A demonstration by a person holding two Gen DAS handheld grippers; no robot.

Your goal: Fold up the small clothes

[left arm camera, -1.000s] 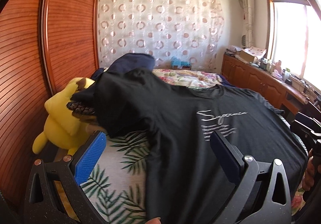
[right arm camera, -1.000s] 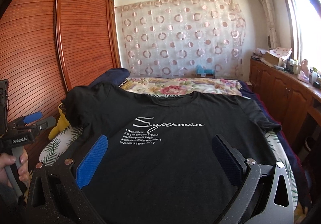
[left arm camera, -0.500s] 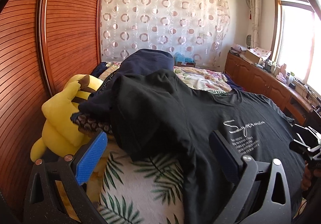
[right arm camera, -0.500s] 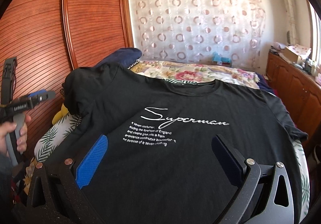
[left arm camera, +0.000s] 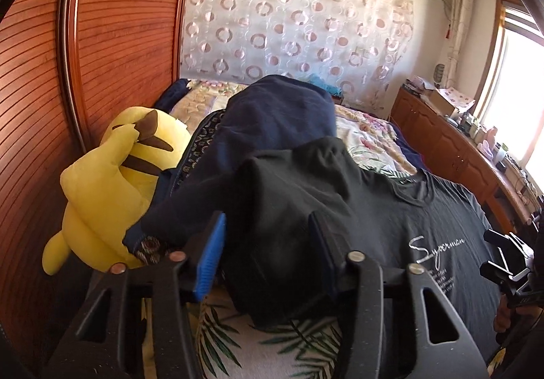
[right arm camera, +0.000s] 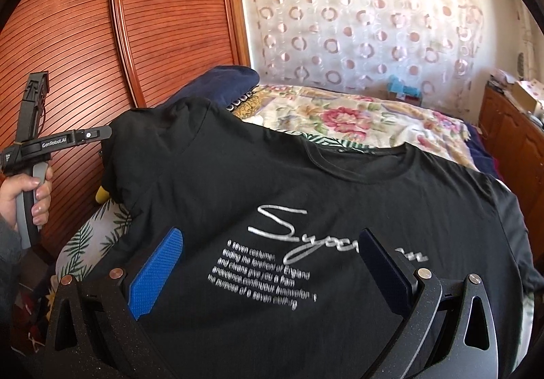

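- Between the blue pads of the left gripper (left arm camera: 267, 250) lies the bunched sleeve of the black T-shirt (left arm camera: 391, 229); the jaws have just been closing around that fold, yet a gap shows on either side, so the pads do not press on the cloth.
- The left hand (right arm camera: 29, 195) wraps the grey handle of that gripper at the bed's left edge, seen from the right wrist view.
- Over the shirt's chest, the right gripper (right arm camera: 272, 263) stands with its jaws spread wide, nothing between them but the printed lettering below.
- The shirt lies face up, spread across the bed (left arm camera: 306, 348), collar toward the far wall; its left sleeve and shoulder are draped up over a heap of dark blue clothes (left arm camera: 278, 117).
- A leaf-print sheet shows under the shirt's near edge, and a flowered quilt (right arm camera: 357, 120) covers the far part of the bed.
- A yellow plush toy (left arm camera: 108, 188) leans beside the heap, against the slatted wooden wardrobe (left arm camera: 102, 39).
- A curtain with ring patterns (right arm camera: 357, 25) hangs on the far wall.
- Wooden cabinets (left arm camera: 452, 148) run under the window on the right.
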